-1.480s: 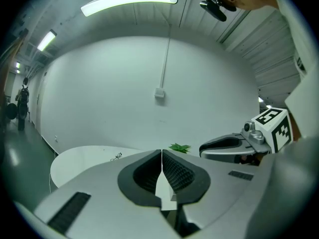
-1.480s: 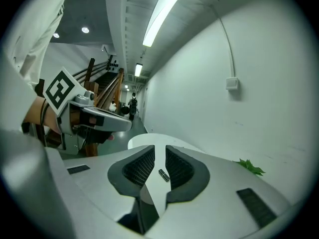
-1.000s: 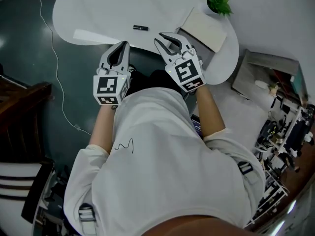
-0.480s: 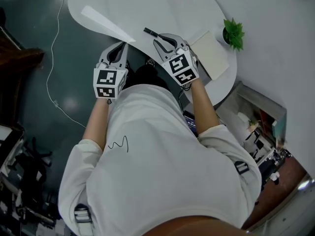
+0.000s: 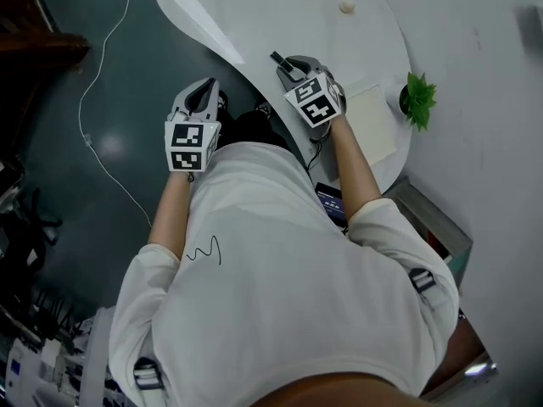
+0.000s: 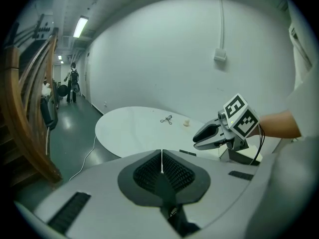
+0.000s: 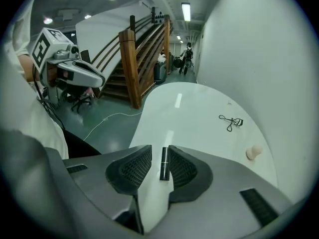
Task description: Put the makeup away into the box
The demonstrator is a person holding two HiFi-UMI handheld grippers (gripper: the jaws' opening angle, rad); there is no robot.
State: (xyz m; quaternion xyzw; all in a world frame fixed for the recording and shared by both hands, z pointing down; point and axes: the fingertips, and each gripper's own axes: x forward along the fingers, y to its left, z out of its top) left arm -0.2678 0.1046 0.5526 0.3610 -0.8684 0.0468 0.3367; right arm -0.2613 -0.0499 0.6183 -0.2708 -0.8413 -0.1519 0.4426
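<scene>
A black lipstick tube (image 7: pixel 164 163) lies on the white table (image 5: pixel 254 7) near its front edge. My right gripper (image 7: pixel 160 166) points down over it with its jaws opening; the tube lies between them, close to the right pad, and is not pinched. From the head view the tube (image 5: pixel 277 59) shows at that gripper's tips (image 5: pixel 285 66). The flat white box (image 5: pixel 373 125) sits just right of it. My left gripper (image 5: pixel 204 93) hangs off the table's edge over the floor, shut and empty (image 6: pixel 161 161).
An eyelash curler (image 7: pixel 231 122) and a small beige sponge (image 7: pixel 254 152) lie farther back on the table. A potted plant (image 5: pixel 417 98) stands beside the box. A white cable (image 5: pixel 102 75) runs across the dark floor at left, and a wooden staircase (image 7: pixel 134 63) rises beyond.
Both grippers have sunk and tipped downward. The right one has come forward to the lipstick, which now lies between its jaws, and those jaws stand wider. The head view has swung.
</scene>
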